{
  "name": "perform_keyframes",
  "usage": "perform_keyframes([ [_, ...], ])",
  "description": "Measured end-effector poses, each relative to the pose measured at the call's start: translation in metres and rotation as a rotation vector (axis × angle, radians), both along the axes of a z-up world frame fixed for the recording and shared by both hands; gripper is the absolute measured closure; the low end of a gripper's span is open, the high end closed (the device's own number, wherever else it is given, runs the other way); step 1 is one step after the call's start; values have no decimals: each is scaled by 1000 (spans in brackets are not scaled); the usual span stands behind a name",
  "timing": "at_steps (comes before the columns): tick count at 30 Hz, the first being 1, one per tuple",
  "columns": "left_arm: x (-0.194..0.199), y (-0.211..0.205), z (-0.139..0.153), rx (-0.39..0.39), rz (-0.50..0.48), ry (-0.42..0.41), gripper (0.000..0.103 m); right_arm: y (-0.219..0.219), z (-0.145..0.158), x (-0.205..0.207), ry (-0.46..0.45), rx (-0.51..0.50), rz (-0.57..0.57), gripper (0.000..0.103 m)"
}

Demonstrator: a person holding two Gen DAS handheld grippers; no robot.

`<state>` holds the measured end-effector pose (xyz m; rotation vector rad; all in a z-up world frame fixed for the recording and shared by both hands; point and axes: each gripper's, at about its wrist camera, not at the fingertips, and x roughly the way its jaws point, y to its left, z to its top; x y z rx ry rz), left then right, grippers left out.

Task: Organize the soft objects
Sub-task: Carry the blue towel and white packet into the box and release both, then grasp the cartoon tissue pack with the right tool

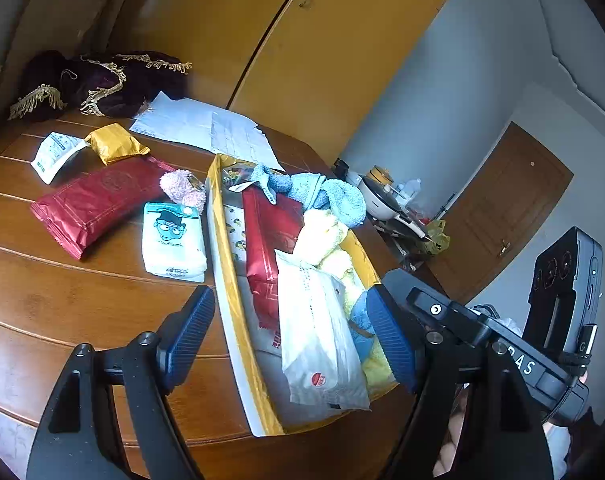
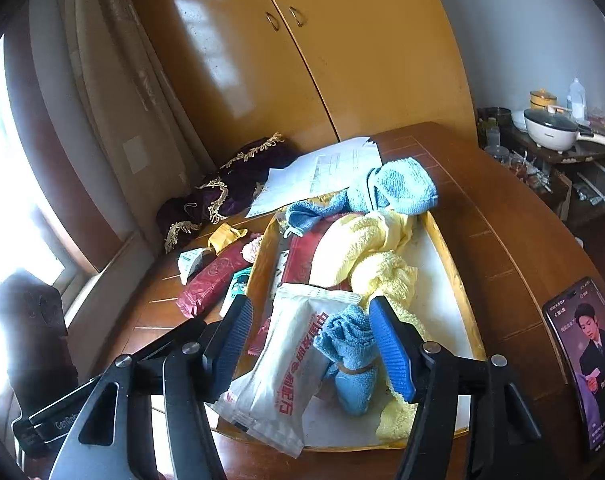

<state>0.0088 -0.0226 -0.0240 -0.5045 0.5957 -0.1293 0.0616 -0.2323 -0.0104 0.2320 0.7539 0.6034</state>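
A yellow-rimmed box [image 1: 226,280] on the wooden table holds a blue towel [image 1: 326,192], a yellow towel [image 1: 322,236], a red packet [image 1: 270,232] and a white packet [image 1: 318,332]. My left gripper [image 1: 290,340] hangs open over the box's near end. My right gripper [image 2: 312,344] is open too, low over the white packet [image 2: 286,368] and a small rolled blue cloth [image 2: 350,344]; neither is gripped. Outside the box lie a pink fluffy sock [image 1: 182,190], a cartoon tissue pack [image 1: 172,240] and another red packet [image 1: 98,204].
A gold packet [image 1: 114,144], a white sachet [image 1: 54,154], papers [image 1: 206,128] and a dark fringed cloth [image 1: 102,80] lie farther back. A phone [image 2: 586,360] rests at the table's right edge. Wardrobe doors [image 2: 302,60] stand behind; a cluttered side shelf [image 2: 550,136] is at right.
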Motion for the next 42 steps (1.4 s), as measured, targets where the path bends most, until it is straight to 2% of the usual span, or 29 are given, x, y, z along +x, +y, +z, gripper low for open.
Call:
perform_keyframes([
  [3, -10, 12, 0, 15, 21, -5, 25, 9, 7, -8, -33, 8, 35, 39],
  [7, -21, 40, -8, 14, 91, 28, 22, 35, 12, -18, -41, 27, 147, 38],
  [10, -26, 64, -17, -15, 138, 61, 21, 58, 11, -19, -5, 16, 211, 37],
  [15, -41, 93, -22, 31, 258, 30, 21, 99, 5, -13, 80, -24, 279, 37],
  [18, -44, 111, -26, -14, 258, 38, 21, 124, 1, -6, 118, -62, 304, 37],
  [21, -51, 128, -29, -43, 303, 41, 21, 149, -2, 4, 140, -83, 334, 37],
  [26, -59, 143, -35, -93, 335, 56, 21, 202, -17, 33, 143, -292, 244, 37],
  [30, -62, 145, -35, -96, 336, 52, 21, 228, -41, 53, 162, -463, 178, 37],
  [32, -63, 143, -34, -83, 337, 49, 21, 228, -55, 62, 231, -479, 155, 37],
  [37, -62, 142, -36, -84, 332, 57, 21, 239, -66, 58, 196, -566, 122, 37],
  [40, -62, 143, -36, -86, 333, 61, 21, 243, -68, 58, 197, -580, 108, 37],
  [42, -61, 143, -36, -87, 338, 64, 21, 248, -70, 59, 183, -601, 98, 42],
])
